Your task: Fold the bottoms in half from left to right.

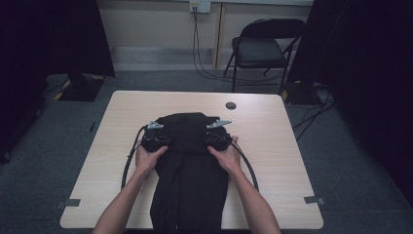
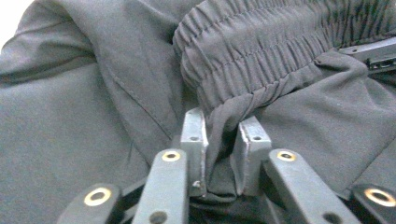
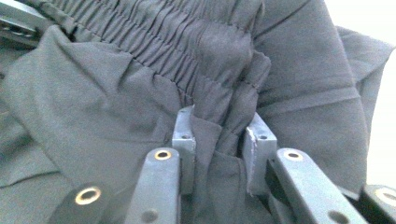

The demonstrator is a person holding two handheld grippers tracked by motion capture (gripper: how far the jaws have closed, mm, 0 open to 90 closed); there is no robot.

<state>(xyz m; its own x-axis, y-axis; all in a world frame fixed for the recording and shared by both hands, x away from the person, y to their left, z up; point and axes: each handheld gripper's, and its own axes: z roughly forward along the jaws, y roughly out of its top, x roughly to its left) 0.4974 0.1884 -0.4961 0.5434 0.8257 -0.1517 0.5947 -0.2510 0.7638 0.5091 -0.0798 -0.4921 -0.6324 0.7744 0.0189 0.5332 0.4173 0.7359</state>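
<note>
Wooden table (image 1: 272, 146), black trousers (image 1: 190, 180) lengthwise, waistband (image 2: 261, 51) far end

Black trousers (image 1: 187, 165), plain, unpatterned; dark charcoal grey in the gripper views, with ruched rows of stitching along the elastic waistband (image 2: 261, 46). Pale beige wood-grain table (image 1: 272, 146) with one dark round spot (image 1: 230, 105) near the far edge. Black left gripper (image 1: 157, 138) and black right gripper (image 1: 217, 137), each topped by a light grey plate; brass-coloured rivets, dull grey pads (image 3: 257, 149). Black looping cables (image 1: 130, 158). Black folding chair (image 1: 263, 46). Dark grey floor (image 1: 360, 161). Cream wall (image 1: 156, 24).
</note>
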